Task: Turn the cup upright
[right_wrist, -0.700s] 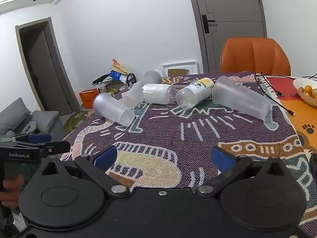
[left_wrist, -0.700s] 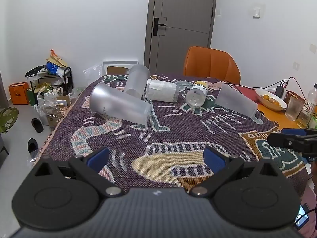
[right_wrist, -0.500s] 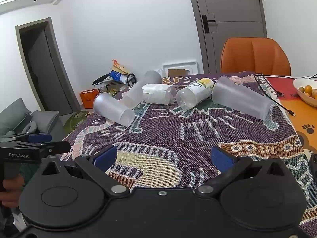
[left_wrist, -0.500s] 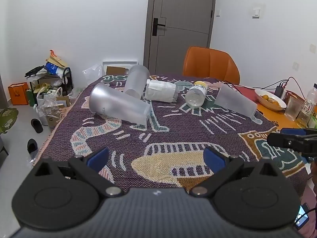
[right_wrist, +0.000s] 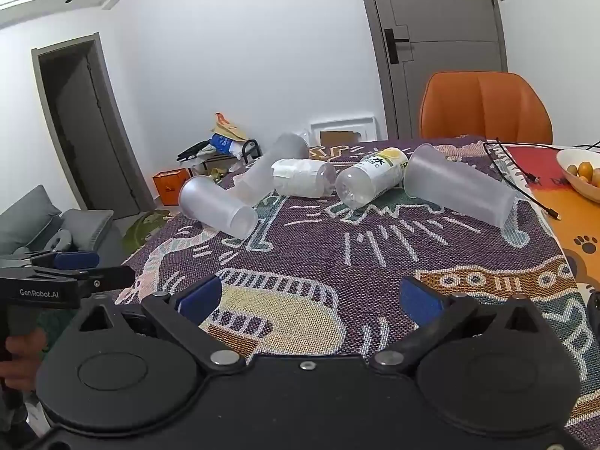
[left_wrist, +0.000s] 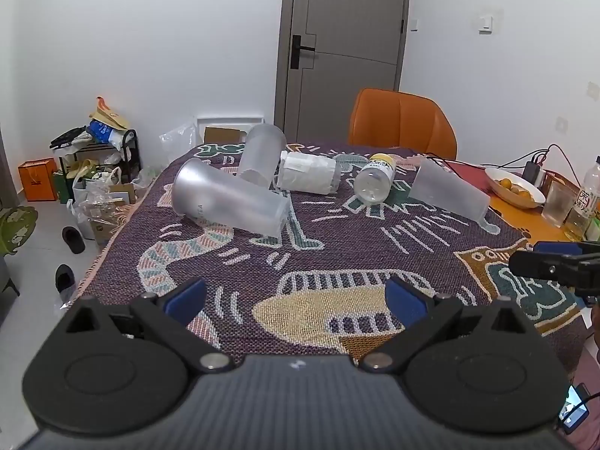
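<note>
No shift since: both tools (left_wrist: 296,296) (right_wrist: 307,296) wide open, empty.

Tablecloth (left_wrist: 337,262): purple weave, white, teal, tan and pink cartoon figures. Cups (left_wrist: 228,202) (left_wrist: 450,191): frosted translucent. Bottle (left_wrist: 375,183): clear, yellow cap. Chair (left_wrist: 401,122): orange. Gripper pads (left_wrist: 405,302): blue, on black bodies. Door (left_wrist: 345,48): grey-brown. Bowl (right_wrist: 581,178): white, orange fruit.
</note>
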Demonstrator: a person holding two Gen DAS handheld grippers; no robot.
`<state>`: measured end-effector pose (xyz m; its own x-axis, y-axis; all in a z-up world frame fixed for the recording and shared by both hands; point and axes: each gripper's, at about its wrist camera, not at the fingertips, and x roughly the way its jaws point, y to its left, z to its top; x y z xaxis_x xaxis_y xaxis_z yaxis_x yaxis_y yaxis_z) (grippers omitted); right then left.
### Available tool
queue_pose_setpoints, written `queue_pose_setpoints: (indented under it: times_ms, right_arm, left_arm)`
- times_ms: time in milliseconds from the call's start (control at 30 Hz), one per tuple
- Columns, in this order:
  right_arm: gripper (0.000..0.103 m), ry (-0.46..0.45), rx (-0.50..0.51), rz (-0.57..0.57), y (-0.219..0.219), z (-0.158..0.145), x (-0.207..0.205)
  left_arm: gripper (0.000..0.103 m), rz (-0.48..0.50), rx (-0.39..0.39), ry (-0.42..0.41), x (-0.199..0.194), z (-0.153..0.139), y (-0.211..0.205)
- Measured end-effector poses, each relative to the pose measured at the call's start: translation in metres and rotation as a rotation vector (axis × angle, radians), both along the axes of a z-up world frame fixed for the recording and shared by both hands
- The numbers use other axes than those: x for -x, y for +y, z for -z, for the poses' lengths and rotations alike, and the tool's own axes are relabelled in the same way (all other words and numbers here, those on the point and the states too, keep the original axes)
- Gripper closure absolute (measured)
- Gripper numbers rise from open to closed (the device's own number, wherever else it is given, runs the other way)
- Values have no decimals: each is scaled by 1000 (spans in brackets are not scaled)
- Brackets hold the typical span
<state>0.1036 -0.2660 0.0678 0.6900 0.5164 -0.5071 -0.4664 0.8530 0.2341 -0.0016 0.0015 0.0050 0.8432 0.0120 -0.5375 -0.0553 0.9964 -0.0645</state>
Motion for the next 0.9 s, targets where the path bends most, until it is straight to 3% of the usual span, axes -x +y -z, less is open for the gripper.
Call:
queue_pose_setpoints:
  times_ms: [900]
  right_arm:
    - [0,-3,-2,-5,1,-1,0]
  left_arm:
    - [2,11,-9,-4,1,4,-1]
